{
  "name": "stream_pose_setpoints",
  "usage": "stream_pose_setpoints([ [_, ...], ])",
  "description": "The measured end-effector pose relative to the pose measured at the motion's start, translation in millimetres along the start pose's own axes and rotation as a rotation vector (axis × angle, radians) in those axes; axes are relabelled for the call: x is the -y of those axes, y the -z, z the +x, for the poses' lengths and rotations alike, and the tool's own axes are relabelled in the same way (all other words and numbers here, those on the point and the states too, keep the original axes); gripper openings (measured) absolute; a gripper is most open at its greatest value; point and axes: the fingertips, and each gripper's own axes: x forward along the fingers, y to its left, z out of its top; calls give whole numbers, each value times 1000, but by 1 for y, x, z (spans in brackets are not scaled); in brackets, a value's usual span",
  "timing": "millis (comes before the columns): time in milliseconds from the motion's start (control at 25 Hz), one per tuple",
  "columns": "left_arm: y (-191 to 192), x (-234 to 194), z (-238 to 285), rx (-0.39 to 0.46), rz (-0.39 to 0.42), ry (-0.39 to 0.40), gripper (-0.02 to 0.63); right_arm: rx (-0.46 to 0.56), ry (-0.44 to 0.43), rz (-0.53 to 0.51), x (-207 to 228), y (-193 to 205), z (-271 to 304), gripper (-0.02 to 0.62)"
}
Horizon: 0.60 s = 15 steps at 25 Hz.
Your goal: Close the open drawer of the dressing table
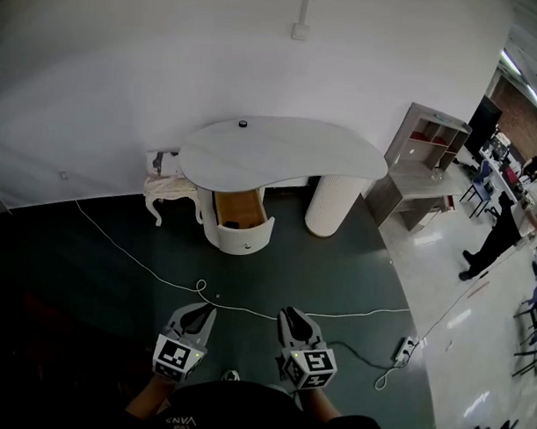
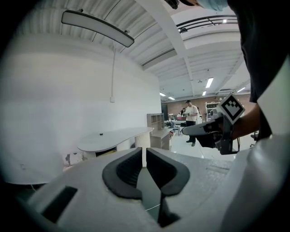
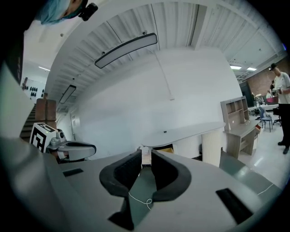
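Facing an Open Drawer Across a Dark Floor

At far left a small white stool [image 1: 168, 190] with curved, carved legs sits half tucked behind the dressing table [image 1: 279, 152], its far side hidden. The table's top is a smooth, pale kidney shape. A tiny dark object [image 1: 243, 124] on it is too small to identify. Beneath the top's left end the drawer [image 1: 240, 219] stands pulled out, well apart from both grippers. It has a rounded white front with a small knob and is bare and wood-coloured inside. To its right a ribbed white cylinder [image 1: 332, 204] carries the top. Further right stands a grey-wood shelf unit [image 1: 424, 162]. Beyond it a person [image 1: 496, 242] in dark clothes stands on glossy pale flooring, close to the frame edge.

Lower down, a thin white cable [image 1: 201, 287] crosses the matte dark floor [image 1: 90, 273]. Above it, the left gripper [image 1: 199, 311] has its black, scooped pads together with nothing between them. The right gripper [image 1: 291, 314] holds its pads slightly apart, also empty.
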Motion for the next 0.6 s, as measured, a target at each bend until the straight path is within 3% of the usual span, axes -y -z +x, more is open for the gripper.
stream_pose_setpoints([
  [360,15,-33,4,-12,-22,28,25,-24,91,13,-2,6,24,132],
  [400,16,-33,8,-11,-35,30,37,-29,91,14,1,8,26,138],
  [480,21,-35,17,-13,-63,40,125,-41,86,22,6,13,33,141],
  [600,28,-44,26,-38,-75,39,147,-78,93,41,11,19,45,144],
])
